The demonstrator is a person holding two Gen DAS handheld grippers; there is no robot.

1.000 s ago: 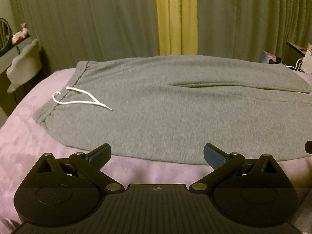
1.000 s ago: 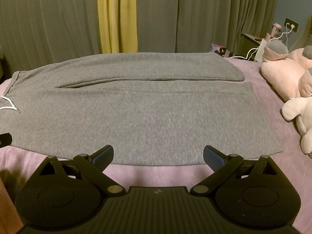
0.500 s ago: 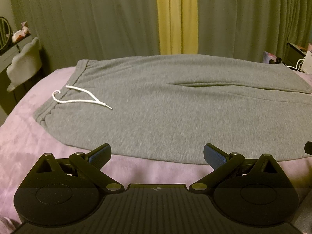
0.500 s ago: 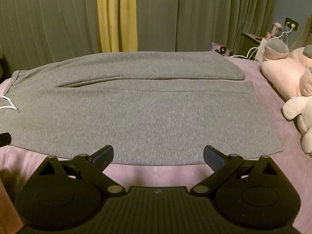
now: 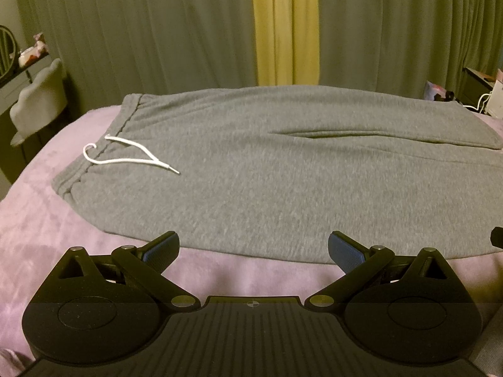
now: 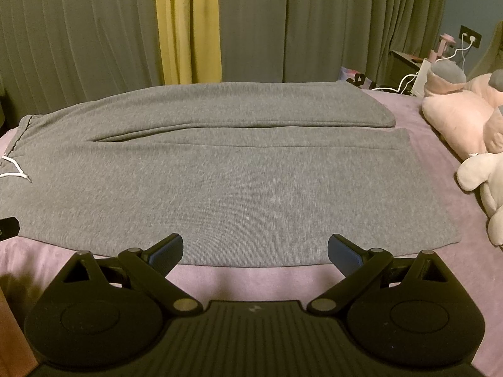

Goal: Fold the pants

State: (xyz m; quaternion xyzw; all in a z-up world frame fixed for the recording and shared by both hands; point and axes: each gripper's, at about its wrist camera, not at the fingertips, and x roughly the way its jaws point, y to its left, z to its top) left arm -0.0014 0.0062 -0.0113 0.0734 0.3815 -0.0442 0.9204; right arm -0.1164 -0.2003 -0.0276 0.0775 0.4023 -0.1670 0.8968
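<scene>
on bed (image 5: pixel 37 220), pants (image 5: pixel 283 182) lie flat

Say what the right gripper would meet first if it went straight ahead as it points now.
Probably the near edge of the grey pants, just ahead of the open right gripper; only purple blanket lies between. Height is unclear.

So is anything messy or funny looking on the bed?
Only small things: the white drawstring lies loose across the grey pants, and the far leg's cuff stops short of the near one. Otherwise the pants lie flat.

Lighting was dim and warm. Fisheye distortion bent the frame edges; corners vignetted dark. Soft shadows lay just beneath the jaws.
</scene>
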